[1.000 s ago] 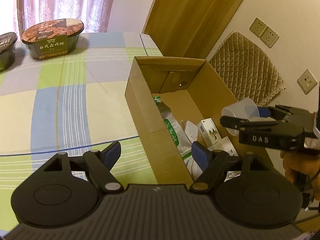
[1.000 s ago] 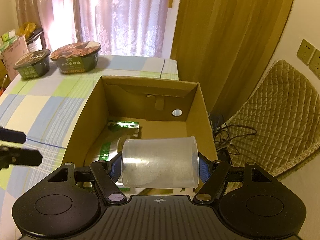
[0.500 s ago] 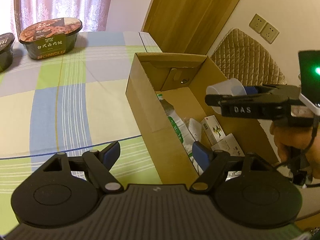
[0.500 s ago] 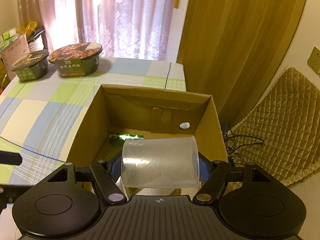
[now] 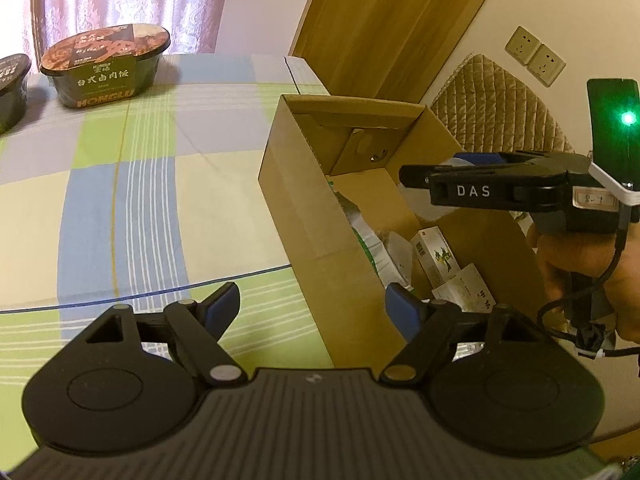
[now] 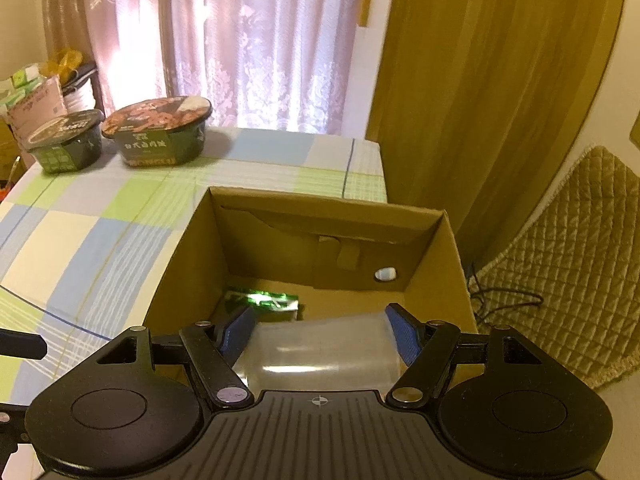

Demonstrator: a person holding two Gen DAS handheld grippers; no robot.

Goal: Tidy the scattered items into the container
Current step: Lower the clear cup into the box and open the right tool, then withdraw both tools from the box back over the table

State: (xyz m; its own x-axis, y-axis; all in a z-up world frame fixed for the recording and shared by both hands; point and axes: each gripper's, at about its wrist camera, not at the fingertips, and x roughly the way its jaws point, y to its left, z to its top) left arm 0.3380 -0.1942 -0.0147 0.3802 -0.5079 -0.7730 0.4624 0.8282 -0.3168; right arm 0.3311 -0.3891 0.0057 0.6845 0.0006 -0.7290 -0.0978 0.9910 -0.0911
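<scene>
A clear plastic cup lies sideways between the blue pads of my right gripper, which is shut on it. The cup hangs over the near end of the open cardboard box. In the left wrist view the right gripper hovers above the box, and only a pale part of the cup shows under its finger. A green packet and small white boxes lie inside. My left gripper is open, holds nothing, and straddles the box's near left wall.
Two sealed food bowls stand at the far side of the checked tablecloth. A quilted chair cushion and loose cables sit right of the box. A hand holds the right gripper's handle.
The right gripper has moved up and forward over the box. The cup now sits lower between its pads than before. The left gripper has stayed nearly still.
</scene>
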